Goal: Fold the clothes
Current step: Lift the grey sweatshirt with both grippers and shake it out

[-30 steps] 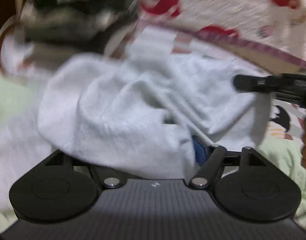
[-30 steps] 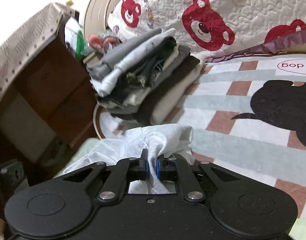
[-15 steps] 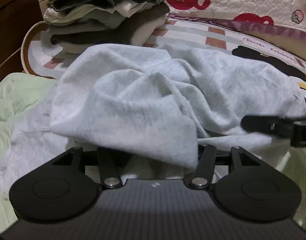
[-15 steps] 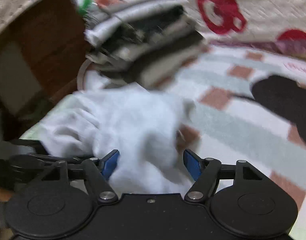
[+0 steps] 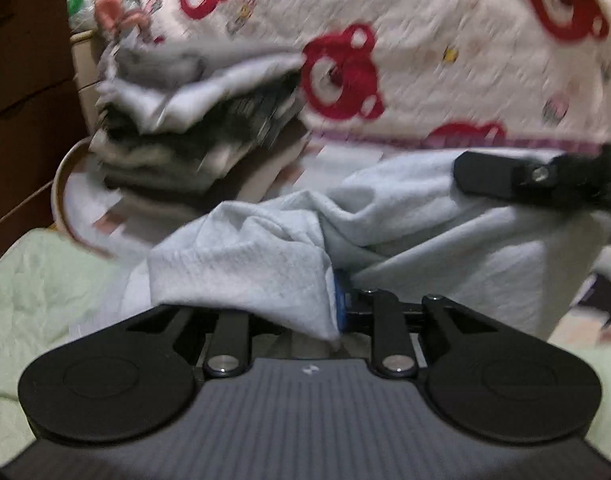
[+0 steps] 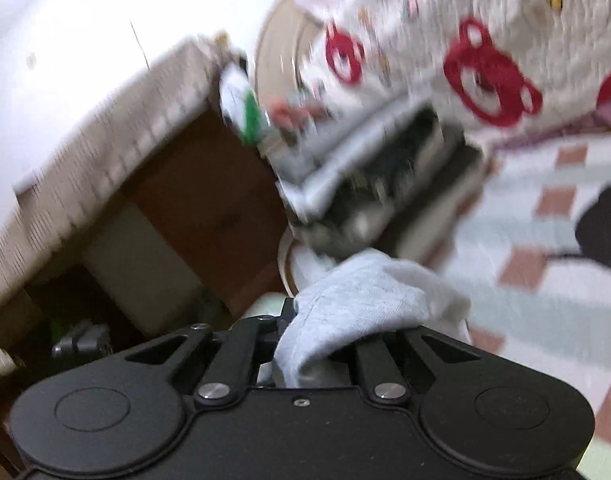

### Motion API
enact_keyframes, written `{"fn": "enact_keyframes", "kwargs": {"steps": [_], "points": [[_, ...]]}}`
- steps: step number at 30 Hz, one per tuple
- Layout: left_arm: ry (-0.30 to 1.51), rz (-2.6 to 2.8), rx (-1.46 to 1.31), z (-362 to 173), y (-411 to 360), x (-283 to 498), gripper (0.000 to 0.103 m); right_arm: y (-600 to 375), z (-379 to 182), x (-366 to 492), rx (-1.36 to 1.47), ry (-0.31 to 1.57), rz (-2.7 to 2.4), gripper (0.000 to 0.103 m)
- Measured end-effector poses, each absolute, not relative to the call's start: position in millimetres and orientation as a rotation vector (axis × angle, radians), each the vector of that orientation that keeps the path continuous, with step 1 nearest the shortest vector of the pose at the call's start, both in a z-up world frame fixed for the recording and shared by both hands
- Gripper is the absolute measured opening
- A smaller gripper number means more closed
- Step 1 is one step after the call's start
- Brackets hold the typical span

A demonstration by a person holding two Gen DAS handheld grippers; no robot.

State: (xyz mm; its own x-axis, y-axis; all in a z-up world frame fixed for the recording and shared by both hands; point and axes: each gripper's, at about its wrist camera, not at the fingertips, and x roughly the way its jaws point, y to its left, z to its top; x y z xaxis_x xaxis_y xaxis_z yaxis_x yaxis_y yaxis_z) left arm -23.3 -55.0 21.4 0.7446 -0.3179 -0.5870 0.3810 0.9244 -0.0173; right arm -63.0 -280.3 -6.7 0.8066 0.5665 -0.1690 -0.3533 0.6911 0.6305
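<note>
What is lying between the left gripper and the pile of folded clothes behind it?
In the left wrist view, the grey garment held by the left gripper fills that stretch, bunched up, reaching toward the pile of folded clothes.

The left tool [image 5: 337, 304] is drawn together — its blue-padded fingers [image 5: 340, 300] pinch a fold of pale grey cloth [image 5: 249, 272] that drapes over them. The right tool [image 6: 301, 340] is likewise clamped on a bunch of the same cloth, fingers mostly hidden beneath it. In the left wrist view the right tool reaches in from the right edge, level, above the fabric.
</note>
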Motion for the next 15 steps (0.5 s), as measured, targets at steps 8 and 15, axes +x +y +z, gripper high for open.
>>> {"fn": "enact_keyframes", "kwargs": {"steps": [8, 15], "points": [[0.462, -0.523, 0.024, 119.8, -91.3, -19.2, 0.022, -335.7, 101.4, -112.4, 0.473, 0.191, 0.413, 0.010], [0.467, -0.547, 0.023, 117.2, -143.9, -23.4, 0.012, -378.2, 147.4, -151.3, 0.264, 0.192, 0.176, 0.010]]}}
